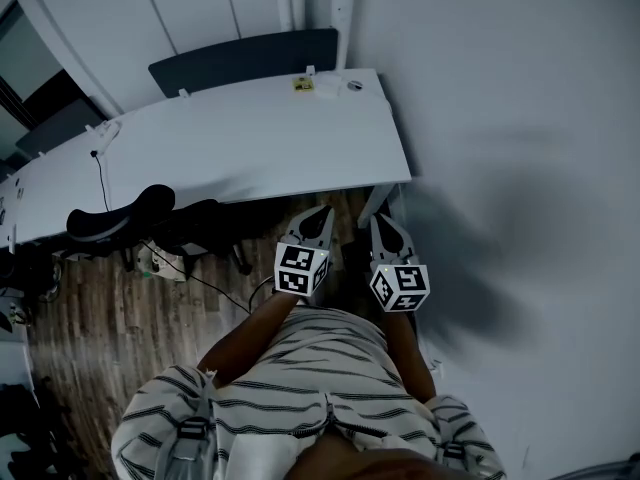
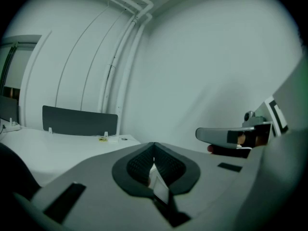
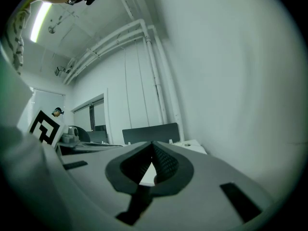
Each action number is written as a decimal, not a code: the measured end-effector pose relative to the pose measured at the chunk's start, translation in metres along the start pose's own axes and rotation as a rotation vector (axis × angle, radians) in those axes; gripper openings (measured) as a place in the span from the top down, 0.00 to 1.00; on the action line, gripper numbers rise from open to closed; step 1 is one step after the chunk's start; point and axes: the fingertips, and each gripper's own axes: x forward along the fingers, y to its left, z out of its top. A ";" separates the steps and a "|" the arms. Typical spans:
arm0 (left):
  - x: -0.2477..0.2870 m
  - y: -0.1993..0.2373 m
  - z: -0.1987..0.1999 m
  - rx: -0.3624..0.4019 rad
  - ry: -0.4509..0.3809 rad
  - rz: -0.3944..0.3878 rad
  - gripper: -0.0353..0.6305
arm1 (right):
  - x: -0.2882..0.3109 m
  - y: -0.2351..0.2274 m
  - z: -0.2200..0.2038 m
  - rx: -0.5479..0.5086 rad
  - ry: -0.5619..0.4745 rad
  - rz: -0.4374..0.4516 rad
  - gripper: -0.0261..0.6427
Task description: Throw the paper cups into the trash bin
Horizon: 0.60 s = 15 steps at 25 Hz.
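At the far left of the head view, a dark office chair (image 1: pixel 120 216) stood on the wood floor (image 1: pixel 100 318), pushed up against the long white desk (image 1: pixel 250 138). A dark partition panel (image 1: pixel 245 58) ran along the desk's far edge. At its far right corner lay a few small pale items (image 1: pixel 325 85). They were too small for me to tell whether any was a paper cup.

Nearer you, off the desk's near right corner, you held both grippers out in front of your striped shirt (image 1: pixel 300 368), side by side and just apart. The left gripper (image 1: pixel 320 213) pointed towards the desk with its jaws together and its dark ribbed pads (image 2: pixel 139 165) meeting at the tips. No cup was between them. The right gripper (image 1: pixel 381 220) sat just beside it, and its jaws were likewise closed tip to tip on nothing. To the right of both rose the plain pale wall (image 1: pixel 520 118), shadowed low down near the floor.
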 end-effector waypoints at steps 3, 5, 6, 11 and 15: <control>0.000 0.001 0.001 -0.006 -0.009 0.005 0.91 | 0.000 -0.001 -0.001 -0.009 -0.002 0.002 0.94; -0.001 0.002 -0.001 -0.004 -0.011 0.009 0.91 | 0.000 -0.001 -0.002 -0.010 -0.004 0.006 0.94; 0.000 0.002 -0.002 -0.003 -0.011 0.010 0.91 | 0.000 -0.001 -0.002 -0.012 -0.005 0.007 0.94; 0.006 -0.003 0.000 0.009 -0.021 -0.002 0.91 | 0.003 -0.006 0.001 -0.027 -0.017 0.006 0.94; 0.007 -0.003 0.002 0.023 -0.032 0.006 0.91 | 0.003 -0.008 0.004 -0.033 -0.031 -0.002 0.94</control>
